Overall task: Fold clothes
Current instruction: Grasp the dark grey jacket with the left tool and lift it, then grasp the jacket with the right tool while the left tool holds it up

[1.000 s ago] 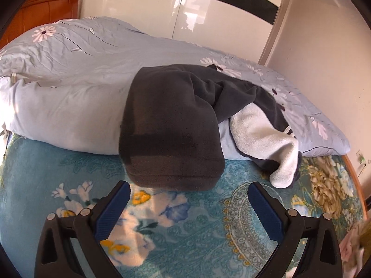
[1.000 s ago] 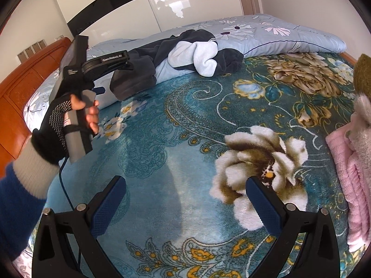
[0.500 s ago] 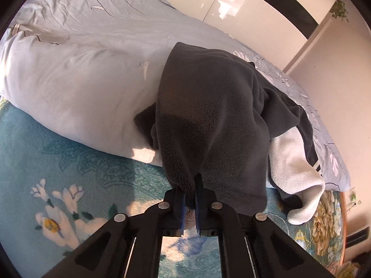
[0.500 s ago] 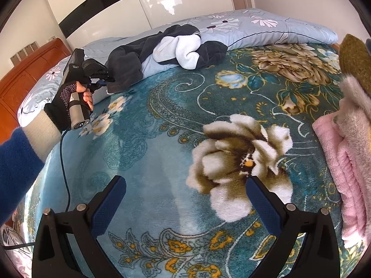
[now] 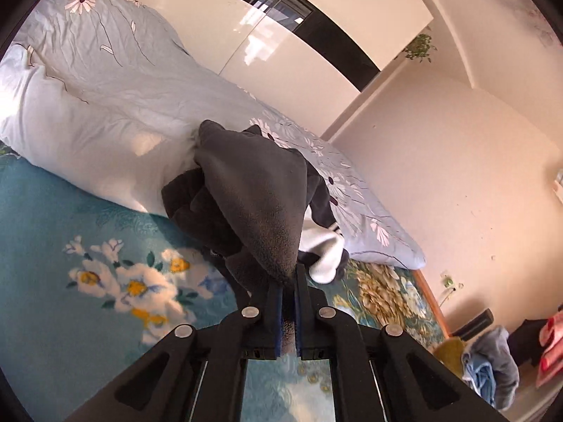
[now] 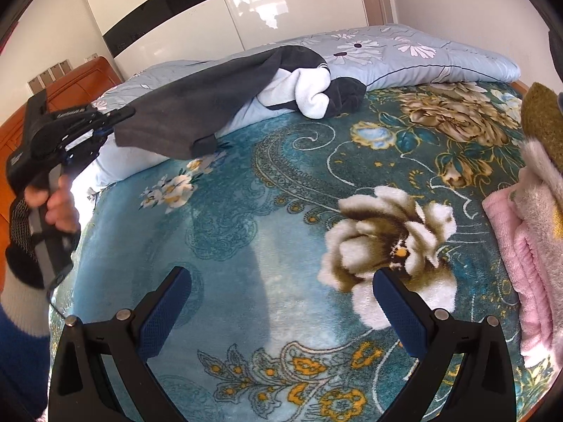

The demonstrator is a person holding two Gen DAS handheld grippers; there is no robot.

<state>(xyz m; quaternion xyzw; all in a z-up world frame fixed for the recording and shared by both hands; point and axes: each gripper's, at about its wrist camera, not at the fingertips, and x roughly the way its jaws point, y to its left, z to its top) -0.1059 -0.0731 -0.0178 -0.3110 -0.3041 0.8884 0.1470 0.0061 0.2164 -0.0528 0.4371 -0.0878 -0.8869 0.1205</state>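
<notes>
The left gripper pinches the grey garment's edge, cloth trailing away toward the duvet, seemingly taut, while the spread right gripper hangs well apart.

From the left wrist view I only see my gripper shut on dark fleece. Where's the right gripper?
Observer: The right gripper is open over the blanket, holding nothing.
Operator: Is the garment clear of the duvet?
Observer: No. The dark garment stretches from the left gripper back onto the duvet.
Operator: Anything beside the right gripper?
Observer: A pink towel at the blanket's right edge.
</notes>
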